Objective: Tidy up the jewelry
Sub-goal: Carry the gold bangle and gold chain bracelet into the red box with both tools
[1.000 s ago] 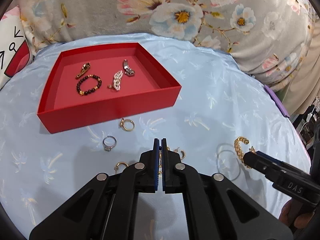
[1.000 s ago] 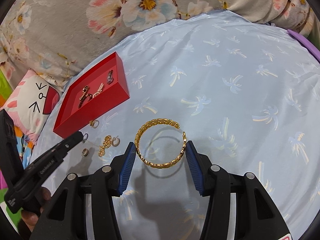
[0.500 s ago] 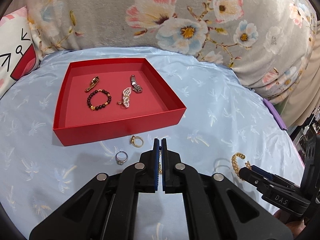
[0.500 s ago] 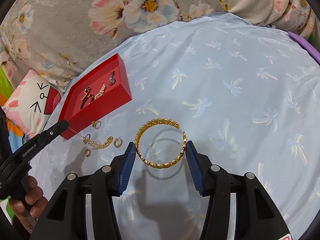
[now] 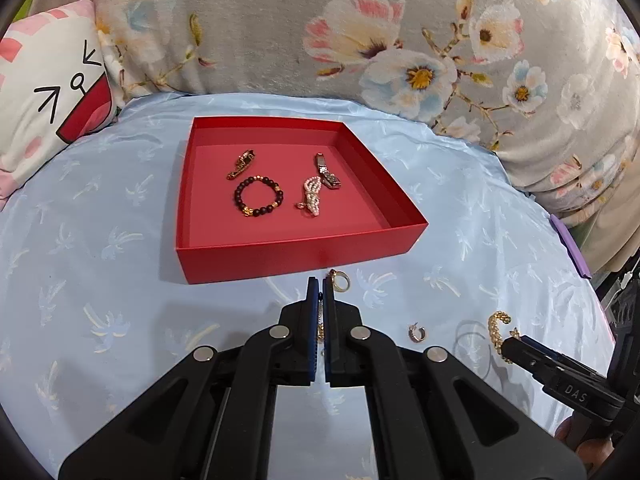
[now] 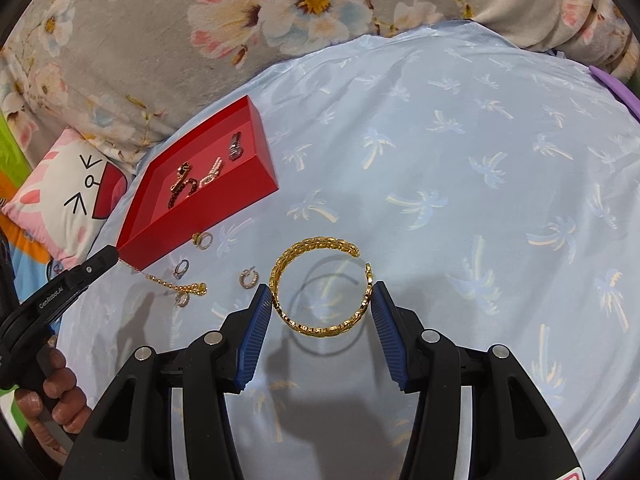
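a round worktop under a pale blue palm-print cloth bears a red tray near its far-left edge, three rings and a hoop earring just before it.

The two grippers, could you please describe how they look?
Both the left gripper and the right gripper are matte black, with angular fingers, round silver screws and ribbed blue pads. White lettering marks their sides. No cables or sleeves show.

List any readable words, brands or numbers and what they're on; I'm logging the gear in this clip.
"DAS" on the right gripper, along its black finger, seen from the left wrist camera.
"GenRobot.AI" on the left gripper, along its black finger, seen from the right wrist camera.
Pillow: a drawn cartoon face only, no letters.
Red tray and the jewelry: no text visible.
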A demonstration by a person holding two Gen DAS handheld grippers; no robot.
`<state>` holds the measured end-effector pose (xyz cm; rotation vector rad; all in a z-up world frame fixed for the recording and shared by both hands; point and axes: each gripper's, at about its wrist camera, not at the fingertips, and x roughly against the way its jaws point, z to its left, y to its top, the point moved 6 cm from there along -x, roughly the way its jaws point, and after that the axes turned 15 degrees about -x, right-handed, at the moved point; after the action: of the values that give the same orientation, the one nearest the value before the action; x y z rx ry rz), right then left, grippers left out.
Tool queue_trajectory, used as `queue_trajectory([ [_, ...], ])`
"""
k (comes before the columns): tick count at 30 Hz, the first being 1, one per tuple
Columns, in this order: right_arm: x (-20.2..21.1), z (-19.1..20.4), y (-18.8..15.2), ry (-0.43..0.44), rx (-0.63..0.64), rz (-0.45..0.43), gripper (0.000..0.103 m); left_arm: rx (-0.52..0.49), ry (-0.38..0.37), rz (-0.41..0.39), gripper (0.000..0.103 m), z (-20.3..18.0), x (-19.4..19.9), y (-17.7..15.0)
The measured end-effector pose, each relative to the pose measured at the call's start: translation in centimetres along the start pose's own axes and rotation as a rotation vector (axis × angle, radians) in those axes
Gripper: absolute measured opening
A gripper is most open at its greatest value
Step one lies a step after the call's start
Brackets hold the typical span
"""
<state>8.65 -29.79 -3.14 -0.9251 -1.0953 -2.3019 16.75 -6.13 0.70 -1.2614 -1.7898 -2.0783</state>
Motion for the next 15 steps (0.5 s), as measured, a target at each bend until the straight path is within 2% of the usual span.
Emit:
queue_trajectory([
  [7,-1.0,3.9,1.5,0.052,0.058,-0.003,0.05,-0.02,0.01,-0.064,0.001,1.1,1.5,3.1],
  [15,-2.4,10.3,4.9,0.144,0.133,-0.004,0.05,-0.077,0.036,-0.19,0.001,2.2,3.8,10.4],
])
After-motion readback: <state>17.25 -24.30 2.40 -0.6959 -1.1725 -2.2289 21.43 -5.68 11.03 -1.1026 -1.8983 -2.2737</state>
